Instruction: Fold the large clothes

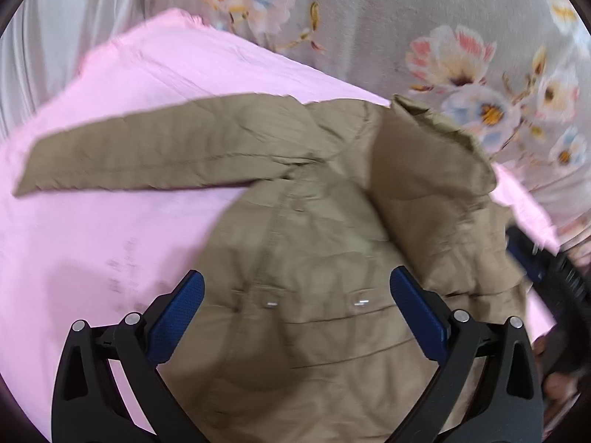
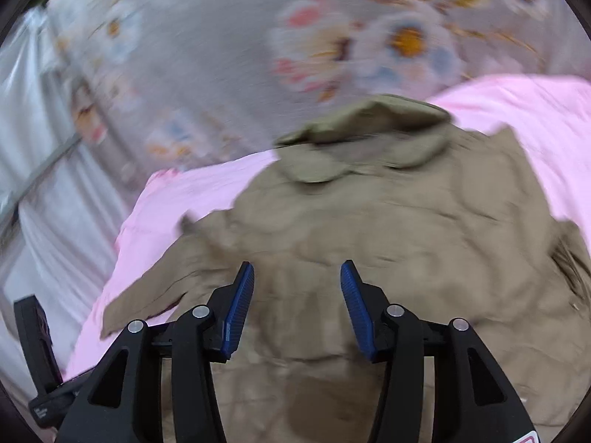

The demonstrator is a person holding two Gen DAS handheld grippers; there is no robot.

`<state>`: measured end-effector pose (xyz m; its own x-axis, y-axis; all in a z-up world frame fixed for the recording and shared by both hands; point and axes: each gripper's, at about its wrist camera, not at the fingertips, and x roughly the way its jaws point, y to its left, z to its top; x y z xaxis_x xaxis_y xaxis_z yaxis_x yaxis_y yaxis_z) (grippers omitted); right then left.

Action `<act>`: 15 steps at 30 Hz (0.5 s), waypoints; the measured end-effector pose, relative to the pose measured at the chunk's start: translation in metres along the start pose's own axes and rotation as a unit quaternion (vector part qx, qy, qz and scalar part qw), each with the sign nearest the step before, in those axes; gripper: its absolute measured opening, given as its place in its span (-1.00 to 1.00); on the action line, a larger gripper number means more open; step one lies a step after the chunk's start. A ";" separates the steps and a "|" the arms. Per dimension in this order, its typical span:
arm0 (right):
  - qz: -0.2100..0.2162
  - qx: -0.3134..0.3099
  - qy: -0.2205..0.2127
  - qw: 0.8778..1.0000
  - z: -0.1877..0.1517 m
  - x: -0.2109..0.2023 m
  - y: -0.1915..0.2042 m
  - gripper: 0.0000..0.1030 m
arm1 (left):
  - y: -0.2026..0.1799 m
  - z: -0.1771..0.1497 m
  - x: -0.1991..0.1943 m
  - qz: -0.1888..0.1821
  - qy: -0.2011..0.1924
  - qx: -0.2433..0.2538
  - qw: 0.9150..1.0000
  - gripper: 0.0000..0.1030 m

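Observation:
A khaki long-sleeved shirt [image 1: 314,221] lies on a pink sheet [image 1: 110,240]. One sleeve [image 1: 147,155] stretches out to the left; the other side is folded over the body [image 1: 424,184]. My left gripper [image 1: 295,295] is open and empty above the shirt's buttoned front. In the right wrist view the shirt [image 2: 388,229] lies with its collar [image 2: 369,133] at the far end, and my right gripper [image 2: 297,295] is open and empty above the shirt's body. The right gripper also shows in the left wrist view at the right edge [image 1: 554,273].
A grey floral bedspread [image 1: 406,29] lies beyond the pink sheet [image 2: 184,199]. A white curtain [image 2: 48,199] hangs at the left. The left gripper's black body [image 2: 40,350] shows at the lower left of the right wrist view.

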<state>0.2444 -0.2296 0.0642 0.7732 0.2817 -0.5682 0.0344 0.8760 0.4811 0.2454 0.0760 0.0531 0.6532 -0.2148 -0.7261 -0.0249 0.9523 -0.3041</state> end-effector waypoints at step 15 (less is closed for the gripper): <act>-0.094 0.186 -0.008 0.978 0.016 -0.014 -0.145 -0.03 | -0.020 0.010 0.064 -0.002 0.070 -0.043 0.997 0.90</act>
<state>0.2386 -0.3670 0.0133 0.7411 0.1199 -0.6606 0.4026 0.7081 0.5801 0.2957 0.0457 0.0191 0.5415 -0.2522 -0.8020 -0.0921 0.9304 -0.3547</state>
